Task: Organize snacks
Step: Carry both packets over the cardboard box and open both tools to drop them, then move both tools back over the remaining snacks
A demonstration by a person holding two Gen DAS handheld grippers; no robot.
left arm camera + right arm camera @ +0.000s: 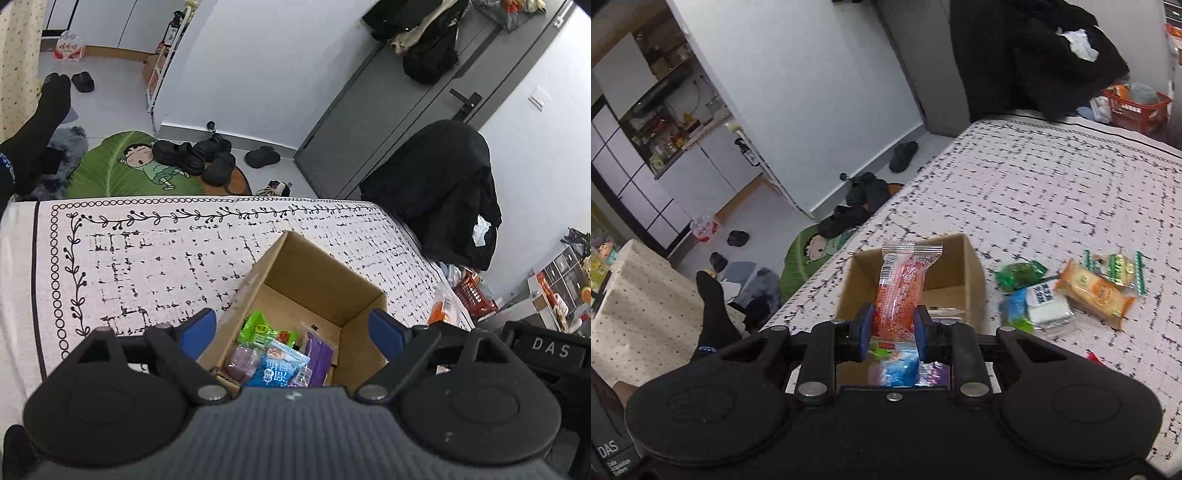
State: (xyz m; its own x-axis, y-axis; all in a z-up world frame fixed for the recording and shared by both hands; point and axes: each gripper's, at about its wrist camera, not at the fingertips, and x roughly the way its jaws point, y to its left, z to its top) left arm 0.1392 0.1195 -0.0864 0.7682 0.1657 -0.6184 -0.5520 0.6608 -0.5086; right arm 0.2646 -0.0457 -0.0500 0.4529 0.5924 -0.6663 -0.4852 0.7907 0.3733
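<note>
A brown cardboard box (295, 258) stands open on the patterned white cloth (147, 251). Inside lie a green packet (258, 328), a blue packet (277, 369) and a purple packet (319, 356). My left gripper (291, 326) hangs over the box's near side, open, with nothing between its blue pads. In the right wrist view my right gripper (893, 326) is shut on an orange-red snack packet (901, 291), held upright above the box (967, 266). Loose snacks lie to the right: a green packet (1019, 273), a white-and-blue packet (1039, 306) and an orange packet (1093, 293).
A black coat on a chair (439, 192) stands past the cloth's far right corner, with a red basket (1134, 109) near it. Shoes (199, 157) and a green mat (118, 166) lie on the floor beyond the far edge. A person's leg in a black sock (40, 118) reaches in at left.
</note>
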